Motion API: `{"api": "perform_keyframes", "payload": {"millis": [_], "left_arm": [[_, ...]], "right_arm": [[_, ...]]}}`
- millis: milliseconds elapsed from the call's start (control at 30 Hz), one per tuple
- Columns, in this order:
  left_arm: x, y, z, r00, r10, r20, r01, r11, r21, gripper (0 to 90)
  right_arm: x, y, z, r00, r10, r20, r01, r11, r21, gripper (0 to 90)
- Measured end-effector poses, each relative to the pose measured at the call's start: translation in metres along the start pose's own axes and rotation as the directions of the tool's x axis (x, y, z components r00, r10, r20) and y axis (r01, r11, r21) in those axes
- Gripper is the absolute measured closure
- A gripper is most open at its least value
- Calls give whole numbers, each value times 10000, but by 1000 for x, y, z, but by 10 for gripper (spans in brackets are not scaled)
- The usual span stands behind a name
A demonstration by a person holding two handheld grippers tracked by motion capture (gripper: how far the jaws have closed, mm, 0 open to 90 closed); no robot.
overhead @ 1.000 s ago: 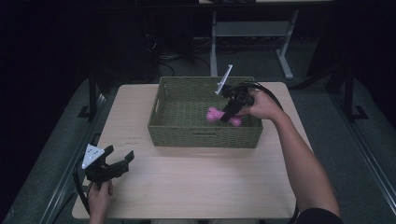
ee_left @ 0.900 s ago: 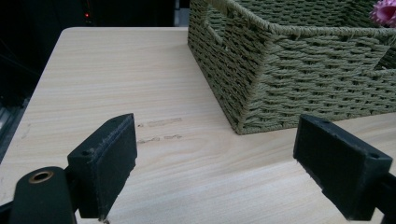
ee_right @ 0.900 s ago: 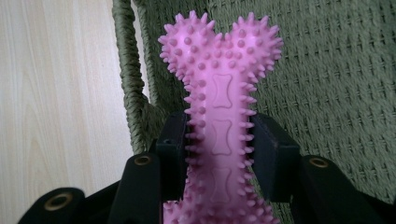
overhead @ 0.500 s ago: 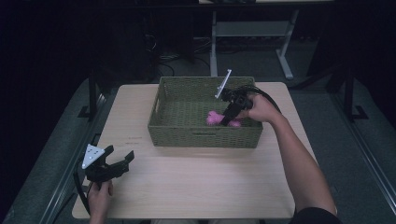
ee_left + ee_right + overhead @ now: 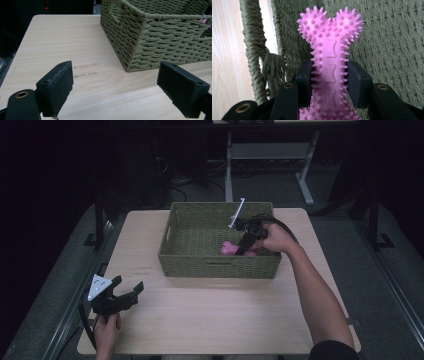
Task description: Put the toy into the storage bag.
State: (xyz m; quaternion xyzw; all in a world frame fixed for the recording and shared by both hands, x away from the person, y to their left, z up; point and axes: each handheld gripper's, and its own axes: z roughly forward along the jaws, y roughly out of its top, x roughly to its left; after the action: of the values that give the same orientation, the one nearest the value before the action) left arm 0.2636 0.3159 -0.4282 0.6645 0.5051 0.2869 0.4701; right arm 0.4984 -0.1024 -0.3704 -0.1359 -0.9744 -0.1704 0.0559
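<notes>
A pink spiky bone-shaped toy (image 5: 329, 62) is pinched at its shaft between the black jaws of my right gripper (image 5: 329, 85), which is shut on it. In the high view the right gripper (image 5: 243, 249) reaches down into the green woven basket (image 5: 190, 262), with the pink toy (image 5: 229, 249) low inside near the front wall. My left gripper (image 5: 132, 292) rests at the table's front left corner, held by a hand. Its jaws stand wide open with nothing between them (image 5: 115, 87) and point toward the basket (image 5: 155, 42).
The basket sits at the middle back of the light wooden table (image 5: 210, 320). A metal frame (image 5: 270, 155) stands on the dark floor behind the table. Bare table lies in front of the basket.
My right gripper has sunk lower into the basket with the pink toy in it. The left gripper has stayed in place.
</notes>
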Motion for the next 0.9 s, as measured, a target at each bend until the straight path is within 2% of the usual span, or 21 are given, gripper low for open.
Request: {"api": "perform_keyframes", "payload": {"millis": [267,900], "left_arm": [[1,0,0,10000,-57,0,57,10000,-9,130],[0,-1,-1,10000,-82,-25,82,10000,-19,130]], "right_arm": [[-1,2,8,10000,28,-44,-27,9997,253,580],[-2,0,19,9996,166,-215,-159,9993,337,578]]}}
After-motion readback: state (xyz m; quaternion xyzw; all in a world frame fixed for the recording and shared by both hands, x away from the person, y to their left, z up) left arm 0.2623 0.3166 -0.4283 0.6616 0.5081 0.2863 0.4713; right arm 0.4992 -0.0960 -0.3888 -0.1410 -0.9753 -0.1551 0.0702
